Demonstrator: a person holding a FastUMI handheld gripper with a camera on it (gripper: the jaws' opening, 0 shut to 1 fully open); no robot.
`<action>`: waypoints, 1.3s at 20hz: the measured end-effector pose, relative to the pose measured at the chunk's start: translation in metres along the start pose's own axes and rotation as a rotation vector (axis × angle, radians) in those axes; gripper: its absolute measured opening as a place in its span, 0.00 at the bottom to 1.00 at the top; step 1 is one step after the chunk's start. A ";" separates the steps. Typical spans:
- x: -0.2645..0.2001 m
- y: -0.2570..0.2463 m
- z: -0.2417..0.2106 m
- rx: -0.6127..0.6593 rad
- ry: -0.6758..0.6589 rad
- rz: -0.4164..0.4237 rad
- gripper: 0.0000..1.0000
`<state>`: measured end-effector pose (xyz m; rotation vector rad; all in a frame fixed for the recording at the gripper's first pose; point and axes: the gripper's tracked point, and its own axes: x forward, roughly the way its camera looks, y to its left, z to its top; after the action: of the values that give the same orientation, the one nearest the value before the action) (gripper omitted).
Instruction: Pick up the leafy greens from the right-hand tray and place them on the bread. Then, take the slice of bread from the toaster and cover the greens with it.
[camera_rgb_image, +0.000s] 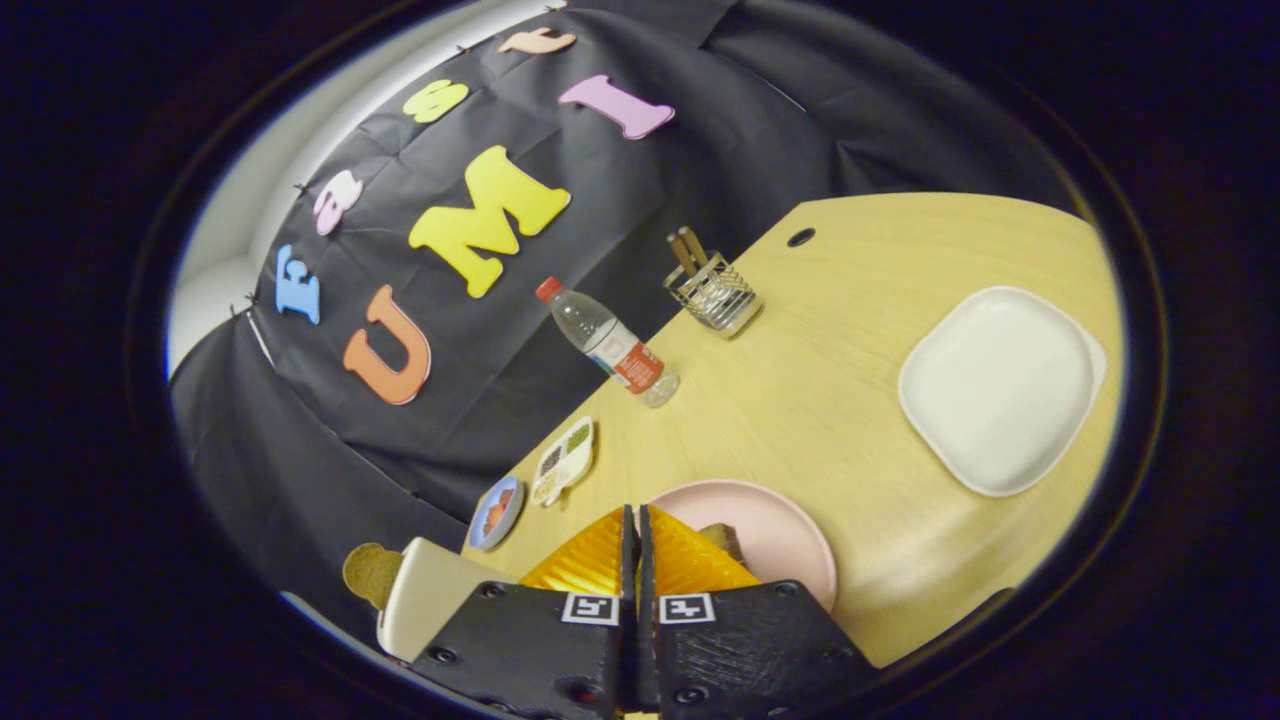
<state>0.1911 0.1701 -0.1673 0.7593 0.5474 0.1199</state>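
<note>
Bread slice (372, 574), brownish and rounded, is poking up out of the cream-coloured toaster (425, 597), which I'm seeing just beside my gripper (637, 530) on its left, right at the table's near edge. The whole view is rolled over pretty hard, so the pale wooden table (820, 400) runs off at a slant.

Tongs first: my two fingers are pressed flat together with only a hairline seam between them, and I can't see anything caught in there. So closed on nothing, as far as I can tell.

Just past the fingertips sits a round pink plate (790, 540). There's a small brownish bit (722, 538) on it right against the right finger, but the fingers cover most of it and I can't tell what it is.

Beyond that plate, well apart from it, is a white square plate with rounded corners (1000, 390), and it looks bare. Leafy greens I honestly can't make out on any of these.

Further out: a clear plastic water bottle with a red cap and red label (606, 342), a wire mesh holder with a couple of brown sticks in it (713, 292), a small white divided tray (564, 461) with bits of something in its compartments, and just beside that a little blue round dish (496, 513) holding something orange.
</note>
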 end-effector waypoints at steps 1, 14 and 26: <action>0.000 -0.003 0.001 -0.032 -0.007 -0.012 0.00; -0.023 -0.006 0.011 -0.378 -0.121 -0.101 0.81; -0.087 0.084 0.039 -0.640 -0.368 -0.064 0.96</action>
<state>0.1438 0.1815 -0.0493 0.1298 0.1586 0.0857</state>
